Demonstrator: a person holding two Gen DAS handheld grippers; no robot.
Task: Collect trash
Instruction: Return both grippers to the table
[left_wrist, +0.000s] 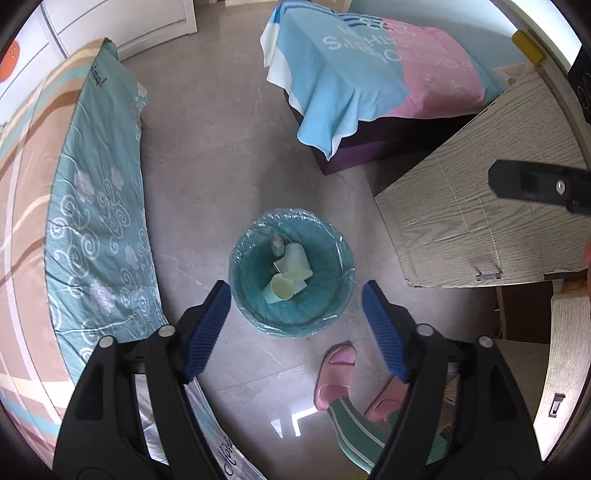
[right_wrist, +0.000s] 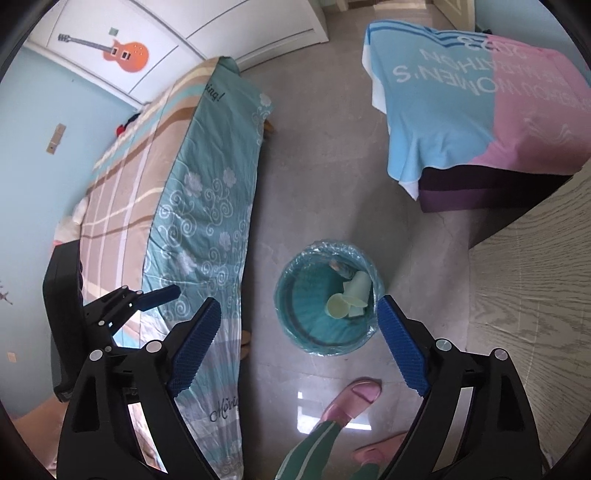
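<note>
Both hand-held grippers (left_wrist: 295, 325) (right_wrist: 299, 339) spread, empty, above the cup-filled bin (left_wrist: 291, 273); only right view shows guitar sticker (right_wrist: 110, 50).

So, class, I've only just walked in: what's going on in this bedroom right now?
A person in pink slippers stands over a round teal bin lined with a clear plastic bag, holding a black two-finger gripper in each hand. Both the left gripper and the right gripper hang open and empty above it. Several pale green paper cups and what looks like a clear plastic bottle already lie inside the bin, on the tiled floor beside the bed.
</note>
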